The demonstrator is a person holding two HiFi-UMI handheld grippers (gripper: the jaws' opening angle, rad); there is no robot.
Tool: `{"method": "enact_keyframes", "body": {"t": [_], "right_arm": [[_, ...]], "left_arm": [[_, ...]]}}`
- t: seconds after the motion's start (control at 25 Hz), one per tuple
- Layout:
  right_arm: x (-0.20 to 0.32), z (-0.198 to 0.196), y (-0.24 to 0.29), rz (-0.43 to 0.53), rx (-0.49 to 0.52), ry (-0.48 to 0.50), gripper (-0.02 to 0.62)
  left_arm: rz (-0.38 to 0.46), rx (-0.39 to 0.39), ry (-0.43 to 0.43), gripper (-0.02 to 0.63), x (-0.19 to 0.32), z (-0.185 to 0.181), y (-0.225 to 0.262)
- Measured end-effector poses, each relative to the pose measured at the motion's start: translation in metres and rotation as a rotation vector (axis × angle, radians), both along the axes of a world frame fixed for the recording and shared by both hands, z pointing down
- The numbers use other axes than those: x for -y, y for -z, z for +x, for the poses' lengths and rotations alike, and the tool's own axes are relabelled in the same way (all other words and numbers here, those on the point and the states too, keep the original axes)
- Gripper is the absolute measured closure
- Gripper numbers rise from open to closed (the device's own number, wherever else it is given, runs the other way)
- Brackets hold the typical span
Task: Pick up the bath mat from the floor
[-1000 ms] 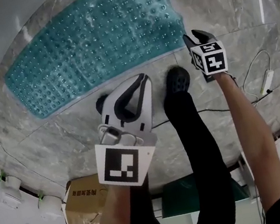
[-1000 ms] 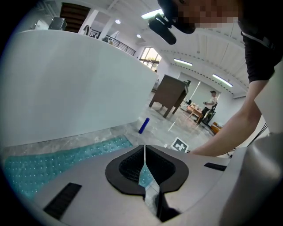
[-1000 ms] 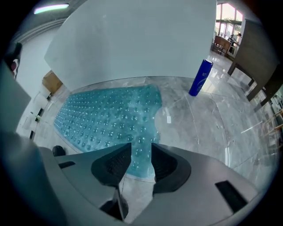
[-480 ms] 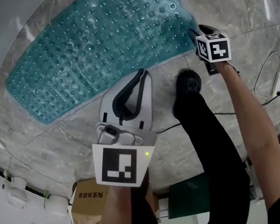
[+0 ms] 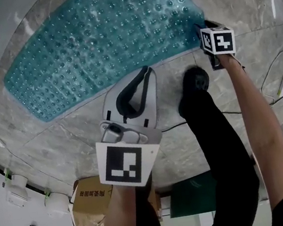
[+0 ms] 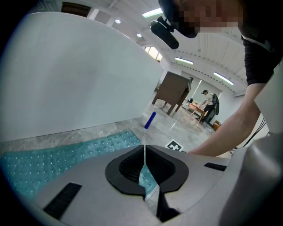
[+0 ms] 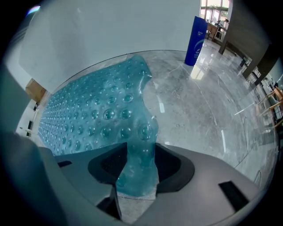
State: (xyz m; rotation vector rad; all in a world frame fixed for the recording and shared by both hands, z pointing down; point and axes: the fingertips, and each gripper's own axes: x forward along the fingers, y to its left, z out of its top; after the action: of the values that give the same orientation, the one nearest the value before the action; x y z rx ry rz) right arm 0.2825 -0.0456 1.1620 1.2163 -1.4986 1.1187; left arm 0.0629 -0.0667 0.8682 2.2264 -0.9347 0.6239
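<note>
My right tongs (image 7: 141,150) have just been opening and now stand spread. The raised corner of the mat (image 7: 97,110) is between the jaws but, as I judge it, not yet pinched. My left tongs (image 6: 144,150) are pressed together and empty, with the mat's long edge just ahead of them. Beyond both, the rest of the mat lies flat on the floor (image 7: 199,106). I'm at the grasp: next I close on that corner, then lift. One mat, two tongs.
</note>
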Motion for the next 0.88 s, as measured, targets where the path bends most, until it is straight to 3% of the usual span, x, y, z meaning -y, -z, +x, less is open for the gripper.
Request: {"method": "enact_keyframes", "body": {"t": [0.24, 0.48, 0.64, 0.88], "right_arm": [[0.0, -0.002, 0.007, -0.008, 0.009, 0.014, 0.459], [0.007, -0.022, 0.039, -0.001, 0.02, 0.14, 0.522], [0.023, -0.035, 0.071, 0.022, 0.068, 0.101, 0.534], [0.015, -0.053, 0.113, -0.012, 0.099, 0.13, 0.543]], "left_arm": [[-0.003, 0.0, -0.003, 0.583, 0.003, -0.002, 0.007], [-0.003, -0.004, 0.021, 0.583, 0.005, -0.003, 0.026], [-0.002, -0.011, 0.029, 0.583, 0.001, -0.002, 0.053], [0.005, -0.013, 0.039, 0.583, -0.002, -0.007, 0.099]]}}
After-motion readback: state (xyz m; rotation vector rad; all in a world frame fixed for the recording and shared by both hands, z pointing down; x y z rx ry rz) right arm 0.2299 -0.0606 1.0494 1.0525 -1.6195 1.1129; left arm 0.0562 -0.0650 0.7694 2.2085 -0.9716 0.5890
